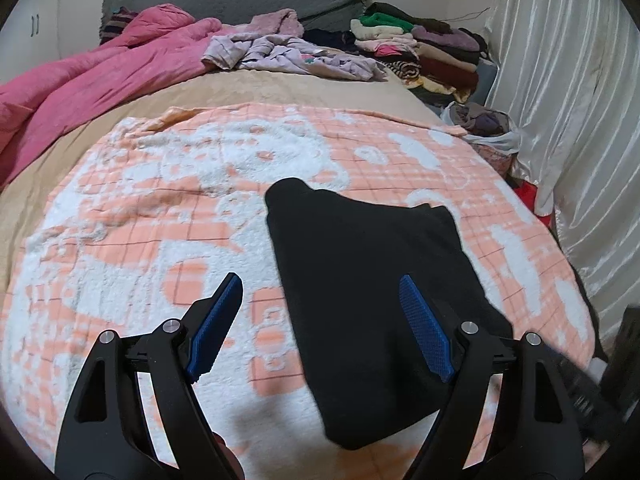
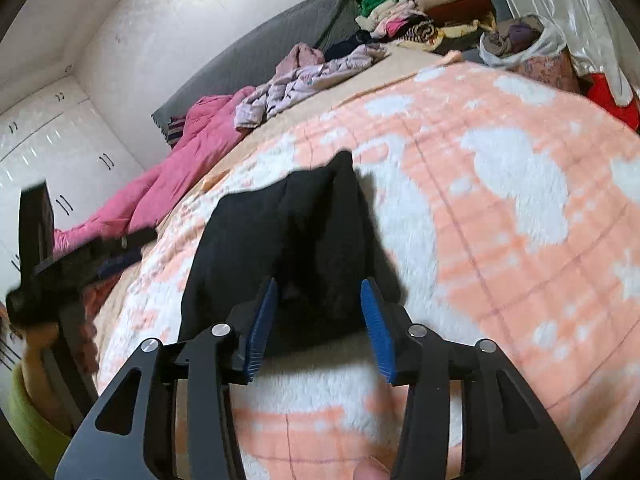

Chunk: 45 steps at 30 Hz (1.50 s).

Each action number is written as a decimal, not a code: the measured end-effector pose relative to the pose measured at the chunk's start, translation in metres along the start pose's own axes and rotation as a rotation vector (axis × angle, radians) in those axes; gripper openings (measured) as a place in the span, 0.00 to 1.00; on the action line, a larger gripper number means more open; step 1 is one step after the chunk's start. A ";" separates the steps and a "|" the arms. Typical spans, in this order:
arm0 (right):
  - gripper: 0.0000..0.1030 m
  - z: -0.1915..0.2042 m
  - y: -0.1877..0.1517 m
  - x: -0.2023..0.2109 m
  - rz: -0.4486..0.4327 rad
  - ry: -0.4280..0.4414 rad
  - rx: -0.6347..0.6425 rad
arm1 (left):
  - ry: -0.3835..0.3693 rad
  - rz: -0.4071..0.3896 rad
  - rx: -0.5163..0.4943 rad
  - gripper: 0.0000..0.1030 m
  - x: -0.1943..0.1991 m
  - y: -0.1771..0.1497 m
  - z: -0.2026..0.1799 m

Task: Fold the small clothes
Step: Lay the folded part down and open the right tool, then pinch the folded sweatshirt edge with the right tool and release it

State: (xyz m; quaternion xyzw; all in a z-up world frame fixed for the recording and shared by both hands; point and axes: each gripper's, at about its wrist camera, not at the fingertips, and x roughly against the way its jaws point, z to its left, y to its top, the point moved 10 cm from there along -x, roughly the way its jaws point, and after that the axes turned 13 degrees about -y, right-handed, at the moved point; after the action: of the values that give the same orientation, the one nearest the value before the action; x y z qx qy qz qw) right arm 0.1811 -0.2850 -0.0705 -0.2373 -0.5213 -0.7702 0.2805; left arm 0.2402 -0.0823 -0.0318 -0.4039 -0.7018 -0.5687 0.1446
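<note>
A folded black garment (image 1: 372,288) lies flat on the orange-and-white fleece blanket (image 1: 160,240). My left gripper (image 1: 320,284) is open above the blanket, its right finger over the garment and its left finger over bare blanket. In the right wrist view the same black garment (image 2: 288,240) lies ahead, and my right gripper (image 2: 320,284) is open with its jaws on either side of the garment's near edge, holding nothing. The left gripper's body (image 2: 52,264) shows at the left edge of the right wrist view.
A pink quilt (image 1: 100,76) lies at the back left. Loose lilac clothes (image 1: 288,54) and a stack of folded clothes (image 1: 424,52) sit at the back. A bag of clothes (image 1: 484,128) and a white curtain (image 1: 568,100) are on the right. White cupboards (image 2: 52,148) stand far left.
</note>
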 end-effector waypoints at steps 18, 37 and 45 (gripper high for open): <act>0.70 0.024 0.075 -0.031 0.025 -0.051 0.125 | 0.064 0.008 -0.041 0.71 0.008 -0.010 0.019; 0.45 0.033 0.064 -0.136 0.229 -0.104 0.253 | -0.006 0.130 -0.051 0.71 -0.042 -0.051 0.001; 0.09 0.057 0.072 -0.119 0.099 -0.111 0.427 | -0.008 0.118 -0.047 0.71 -0.043 -0.049 0.000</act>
State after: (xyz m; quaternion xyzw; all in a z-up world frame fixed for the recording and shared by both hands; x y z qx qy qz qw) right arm 0.3205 -0.2307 -0.0809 -0.2398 -0.6750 -0.6134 0.3326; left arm 0.2313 -0.1014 -0.0936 -0.4502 -0.6638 -0.5739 0.1653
